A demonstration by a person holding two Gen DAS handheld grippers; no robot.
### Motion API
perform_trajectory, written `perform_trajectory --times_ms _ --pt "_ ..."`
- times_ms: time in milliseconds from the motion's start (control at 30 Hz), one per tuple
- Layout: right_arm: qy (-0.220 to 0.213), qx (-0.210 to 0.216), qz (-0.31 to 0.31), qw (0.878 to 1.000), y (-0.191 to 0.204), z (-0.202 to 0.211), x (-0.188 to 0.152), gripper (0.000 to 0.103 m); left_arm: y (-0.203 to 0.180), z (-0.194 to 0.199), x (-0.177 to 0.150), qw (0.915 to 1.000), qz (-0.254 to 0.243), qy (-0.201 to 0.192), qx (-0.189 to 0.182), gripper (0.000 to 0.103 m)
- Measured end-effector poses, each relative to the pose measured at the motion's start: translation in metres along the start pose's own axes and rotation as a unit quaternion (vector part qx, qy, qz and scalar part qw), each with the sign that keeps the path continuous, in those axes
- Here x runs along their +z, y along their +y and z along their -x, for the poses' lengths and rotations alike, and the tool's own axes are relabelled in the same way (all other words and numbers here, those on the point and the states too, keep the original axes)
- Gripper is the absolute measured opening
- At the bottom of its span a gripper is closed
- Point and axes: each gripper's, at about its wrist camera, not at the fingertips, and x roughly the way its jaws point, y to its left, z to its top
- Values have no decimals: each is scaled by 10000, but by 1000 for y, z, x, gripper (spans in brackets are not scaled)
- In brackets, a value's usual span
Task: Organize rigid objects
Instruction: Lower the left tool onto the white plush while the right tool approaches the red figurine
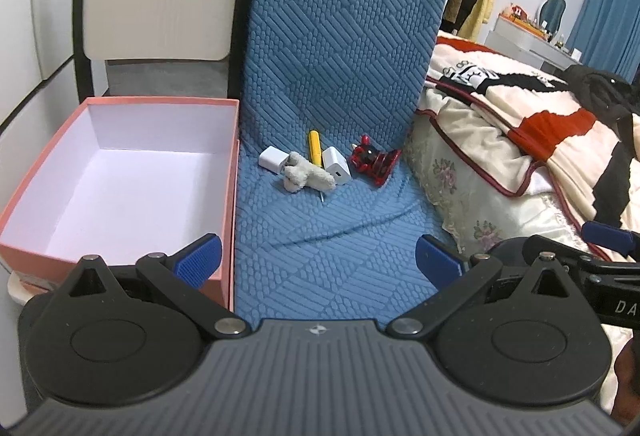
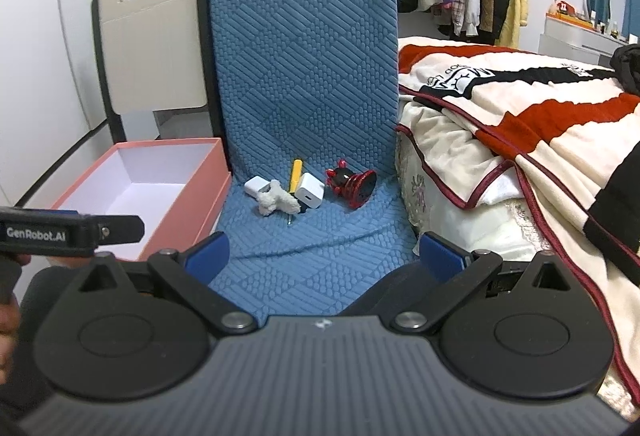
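At lower left, the pink box [image 1: 120,172] is sitting empty beside the blue cushion [image 1: 328,228]. Both the left gripper [image 1: 318,256] and right gripper [image 2: 325,252] are hanging wide open, gripping nothing. In mid-frame the white charger [image 1: 272,159], plush toy [image 1: 306,178], yellow pen [image 1: 315,148], second charger [image 1: 336,166] and red figurine [image 1: 374,160] are crowding together; grabbing one is risking dragging its neighbours.

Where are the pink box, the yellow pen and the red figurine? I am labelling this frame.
pink box [image 1: 230,172]: left wrist view, on its right wall.
yellow pen [image 1: 315,148]: left wrist view, mid-barrel.
red figurine [image 2: 352,185]: right wrist view, on its middle.
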Motion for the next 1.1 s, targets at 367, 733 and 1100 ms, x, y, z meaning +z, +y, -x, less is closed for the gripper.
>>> perform_trajectory --times_ms 367,733,1100 --pt "41 -44 -375 9993 -22 -62 6 103 -7 -91 17 9998 -45 153 -81 103" --pt "86 -215 -620 9978 -31 -132 18 103 -8 -173 37 9995 -143 230 -151 103" --pt "-26 -67 -814 9967 -37 -182 37 103 -4 -231 48 9992 22 308 -237 103"
